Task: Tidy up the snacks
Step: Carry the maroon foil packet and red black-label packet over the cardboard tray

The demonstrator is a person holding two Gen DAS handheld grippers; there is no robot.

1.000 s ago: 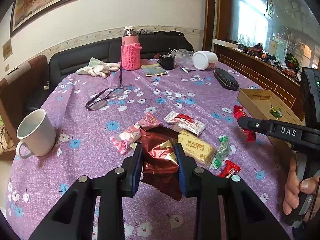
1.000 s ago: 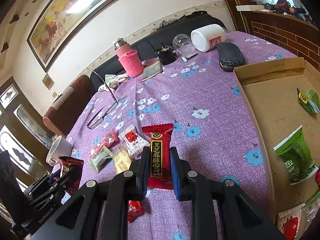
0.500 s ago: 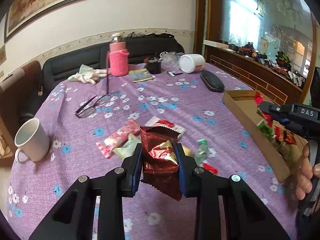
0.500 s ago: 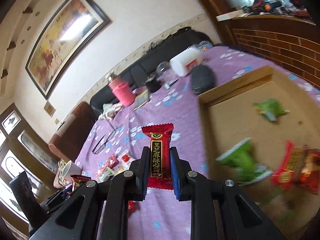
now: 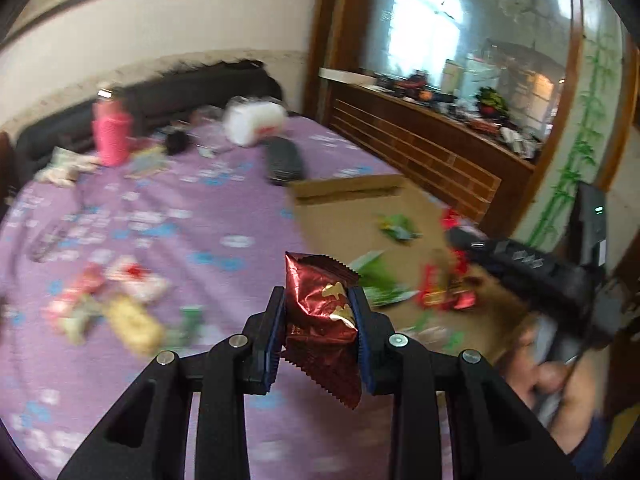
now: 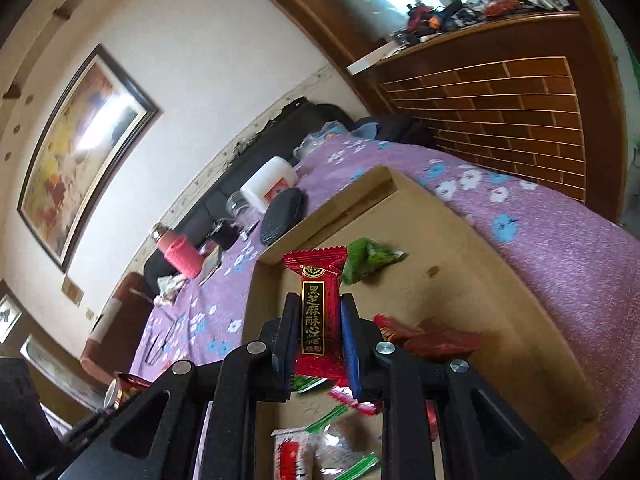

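Observation:
My left gripper [image 5: 320, 308] is shut on a crumpled dark red foil snack packet [image 5: 316, 304], held above the purple flowered tablecloth [image 5: 224, 216] near the left edge of the cardboard box [image 5: 340, 216]. My right gripper [image 6: 316, 316] is shut on a red sesame candy bar [image 6: 314, 304] with black and gold lettering, and it hangs over the inside of the cardboard box [image 6: 460, 264]. The right gripper [image 5: 516, 264] also shows in the left wrist view, over the box, with a hand [image 5: 536, 376] on its handle. Several green and red snacks [image 6: 370, 258] lie in the box.
Several loose snacks [image 5: 128, 312] lie blurred on the cloth at left. At the far end of the table stand a pink bottle [image 5: 110, 132], a white jar [image 5: 254, 122] on its side and a black case [image 5: 284, 160]. A wooden partition [image 6: 500, 120] runs behind the box.
Both grippers have swung right, from over the loose snacks toward the box, each keeping its packet. The right one now hangs over the box interior and has rolled.

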